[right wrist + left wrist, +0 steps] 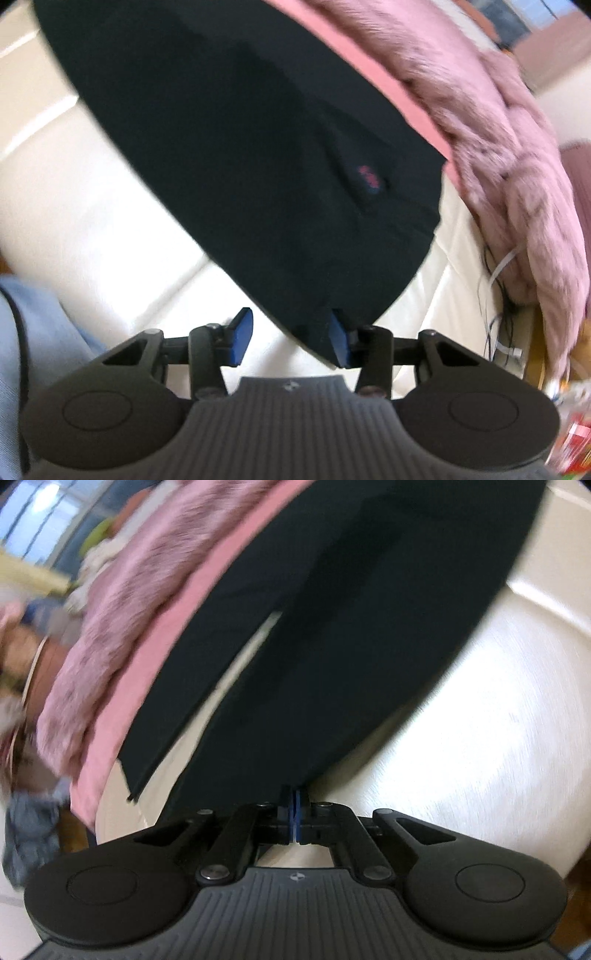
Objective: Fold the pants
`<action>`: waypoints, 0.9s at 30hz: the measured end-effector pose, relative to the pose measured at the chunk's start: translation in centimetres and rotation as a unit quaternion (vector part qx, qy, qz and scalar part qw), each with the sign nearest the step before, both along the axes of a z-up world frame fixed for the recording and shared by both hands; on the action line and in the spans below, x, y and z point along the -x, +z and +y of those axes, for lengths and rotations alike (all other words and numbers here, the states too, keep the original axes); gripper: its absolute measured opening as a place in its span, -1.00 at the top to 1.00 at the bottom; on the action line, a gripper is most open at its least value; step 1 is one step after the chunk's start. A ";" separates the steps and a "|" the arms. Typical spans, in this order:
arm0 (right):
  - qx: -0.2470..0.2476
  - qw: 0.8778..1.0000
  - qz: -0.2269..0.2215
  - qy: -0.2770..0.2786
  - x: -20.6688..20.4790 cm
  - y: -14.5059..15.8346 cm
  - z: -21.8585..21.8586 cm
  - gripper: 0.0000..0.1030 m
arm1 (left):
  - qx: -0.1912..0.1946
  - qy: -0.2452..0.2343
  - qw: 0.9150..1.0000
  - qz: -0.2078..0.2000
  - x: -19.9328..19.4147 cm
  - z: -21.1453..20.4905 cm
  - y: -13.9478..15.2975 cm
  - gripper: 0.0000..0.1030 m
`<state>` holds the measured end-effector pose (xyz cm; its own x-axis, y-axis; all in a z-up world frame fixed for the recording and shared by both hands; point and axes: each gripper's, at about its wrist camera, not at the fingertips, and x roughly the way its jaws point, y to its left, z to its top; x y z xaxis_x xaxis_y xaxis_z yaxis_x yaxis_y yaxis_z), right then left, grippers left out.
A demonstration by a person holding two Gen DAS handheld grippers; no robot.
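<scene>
Black pants (332,627) lie spread on a cream sofa (461,738), two legs running away from the left wrist view. My left gripper (294,805) is shut on the hem of the nearer leg. In the right wrist view the pants' waist end (240,147), with a small red logo (369,177), lies on the sofa (92,206). My right gripper (291,341) is open, its blue pads apart. The right pad (340,343) touches the waistband corner and the cloth edge sits between the jaws.
A pink fuzzy blanket (122,609) over a pink sheet runs along the pants' far edge, also in the right wrist view (498,129). Thin cables (498,288) hang at the sofa's right end. Light blue cloth (33,325) shows at the left edge.
</scene>
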<state>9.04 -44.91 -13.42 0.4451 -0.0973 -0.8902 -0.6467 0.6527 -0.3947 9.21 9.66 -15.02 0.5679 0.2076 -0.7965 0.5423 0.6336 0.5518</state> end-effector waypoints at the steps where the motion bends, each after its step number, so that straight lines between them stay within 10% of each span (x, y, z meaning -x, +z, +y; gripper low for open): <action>1: 0.011 1.000 0.007 0.016 0.0 -0.4 0.2 0.21 | 0.009 0.017 1.000 -0.006 -0.4 0.1 0.4 0.99; 7: 0.071 0.995 0.020 0.071 -0.2 -2.8 1.5 0.49 | 0.048 0.083 0.995 -0.036 -2.1 0.0 2.3 1.00; 9: 0.073 0.995 0.014 0.073 0.0 -2.8 1.8 1.00 | 0.053 0.094 0.993 -0.048 -2.1 -0.1 2.8 1.00; 27: 0.008 0.978 -0.200 -0.065 -7.8 9.0 1.4 1.00 | 0.081 0.160 0.976 -0.122 -11.9 0.5 10.4 1.00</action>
